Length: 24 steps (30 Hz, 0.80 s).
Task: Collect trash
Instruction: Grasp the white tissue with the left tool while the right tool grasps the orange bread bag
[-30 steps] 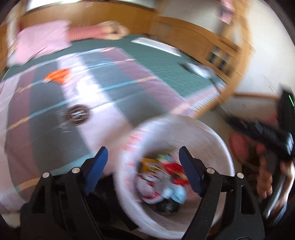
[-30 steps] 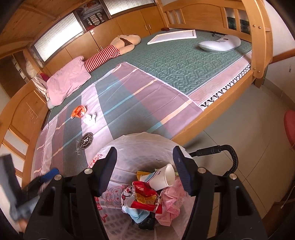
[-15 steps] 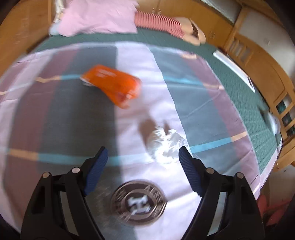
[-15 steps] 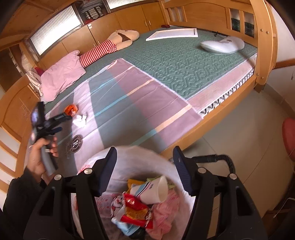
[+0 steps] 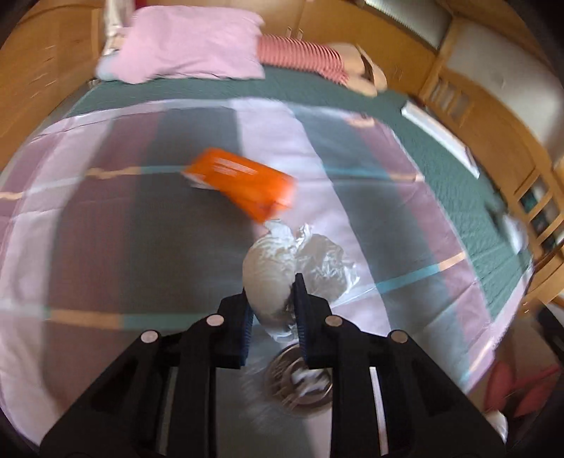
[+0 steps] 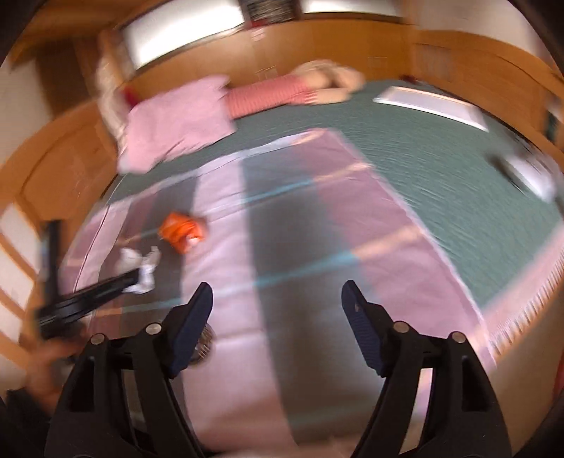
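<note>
Left tongs [image 5: 271, 299] have just closed on the crumpled tissue [image 5: 282, 267] beside the orange packet [image 5: 243, 185]; right tongs [image 6: 276, 324] empty, opening wider; should lift straight, keeping the squeeze firm.

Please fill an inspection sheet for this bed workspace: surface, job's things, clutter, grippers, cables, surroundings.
Surface: striped blanket spread over a green bedspread.
Job's things: crumpled white wrapper between the jaws of the left gripper; orange packet lies just beyond it on the blanket.
Clutter: pink pillow, striped plush toy, flat white board, white device at the far edge.
Grippers: left gripper jaws have just closed on the wrapper; right gripper jaws have just been opening, nothing between them.
Cables: nothing seen.
Surroundings: wooden bed frame, wooden cabinets, bright window.
</note>
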Tool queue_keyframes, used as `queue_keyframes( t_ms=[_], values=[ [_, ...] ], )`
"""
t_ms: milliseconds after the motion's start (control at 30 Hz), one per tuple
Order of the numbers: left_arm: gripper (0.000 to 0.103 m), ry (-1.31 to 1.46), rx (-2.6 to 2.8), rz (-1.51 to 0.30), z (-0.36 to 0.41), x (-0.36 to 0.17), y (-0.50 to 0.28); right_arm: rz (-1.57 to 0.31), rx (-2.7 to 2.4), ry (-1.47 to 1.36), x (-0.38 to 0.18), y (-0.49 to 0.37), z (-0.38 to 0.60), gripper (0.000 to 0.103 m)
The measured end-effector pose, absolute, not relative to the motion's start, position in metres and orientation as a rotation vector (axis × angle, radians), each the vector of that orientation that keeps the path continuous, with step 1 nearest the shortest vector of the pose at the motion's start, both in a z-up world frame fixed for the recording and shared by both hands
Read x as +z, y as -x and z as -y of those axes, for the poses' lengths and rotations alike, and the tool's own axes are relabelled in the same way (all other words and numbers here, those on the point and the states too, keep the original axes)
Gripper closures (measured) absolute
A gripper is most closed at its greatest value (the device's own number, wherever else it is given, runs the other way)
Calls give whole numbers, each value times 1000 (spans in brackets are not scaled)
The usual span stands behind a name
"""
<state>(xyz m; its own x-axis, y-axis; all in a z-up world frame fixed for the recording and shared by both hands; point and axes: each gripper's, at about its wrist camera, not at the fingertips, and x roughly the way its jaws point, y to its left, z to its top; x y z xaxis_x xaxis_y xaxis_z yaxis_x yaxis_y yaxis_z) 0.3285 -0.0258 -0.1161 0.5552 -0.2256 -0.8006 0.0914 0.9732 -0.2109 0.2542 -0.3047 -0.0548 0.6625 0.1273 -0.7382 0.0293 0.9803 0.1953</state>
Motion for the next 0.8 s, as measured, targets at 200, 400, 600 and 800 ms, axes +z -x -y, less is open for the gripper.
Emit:
queue_keyframes(
  t_ms=[200, 400, 600, 800],
  values=[
    [81, 66, -100, -924, -80, -90, -280, -929, 308, 4, -79, -391, 199, 19],
    [81, 288, -91, -908, -171, -129, -251, -1083, 359, 98, -137, -502, 120, 19],
    [81, 330, -89, -992, -182, -146, -257, -1201, 326, 255, -191, -533, 82, 22],
    [81, 251, -57, -956, -171, -141, -254, -1190, 310, 181, -188, -510, 81, 51]
  ],
)
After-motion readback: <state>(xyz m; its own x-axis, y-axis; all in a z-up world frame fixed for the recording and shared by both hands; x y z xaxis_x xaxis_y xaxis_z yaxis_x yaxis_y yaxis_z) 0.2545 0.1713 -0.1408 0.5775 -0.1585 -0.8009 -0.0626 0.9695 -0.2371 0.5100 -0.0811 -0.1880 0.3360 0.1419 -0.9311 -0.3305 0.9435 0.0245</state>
